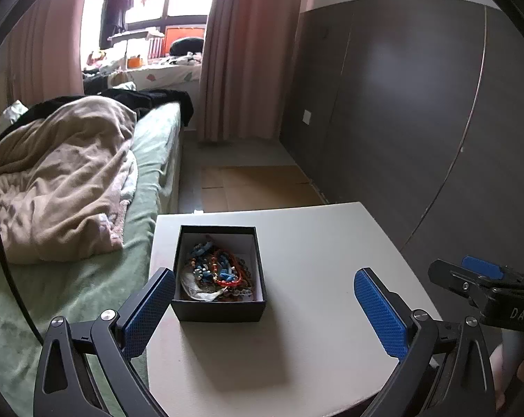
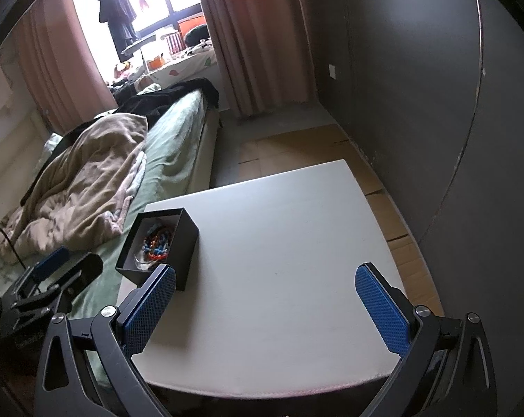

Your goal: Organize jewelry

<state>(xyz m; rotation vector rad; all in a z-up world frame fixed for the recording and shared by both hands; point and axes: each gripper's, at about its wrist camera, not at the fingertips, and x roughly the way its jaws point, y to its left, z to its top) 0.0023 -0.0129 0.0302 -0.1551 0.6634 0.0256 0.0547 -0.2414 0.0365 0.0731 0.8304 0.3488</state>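
I am holding my left gripper (image 1: pixel 264 307) spread wide, empty, just before the black box (image 1: pixel 220 307) of tangled beaded jewelry (image 1: pixel 217 272) sitting near the white table's (image 1: pixel 324 243) left edge; my right gripper (image 2: pixel 265 307) is gaping too, holding nothing.

black box (image 1: pixel 219 307) | open, upright | holds tangled beaded jewelry (image 1: pixel 218 272)
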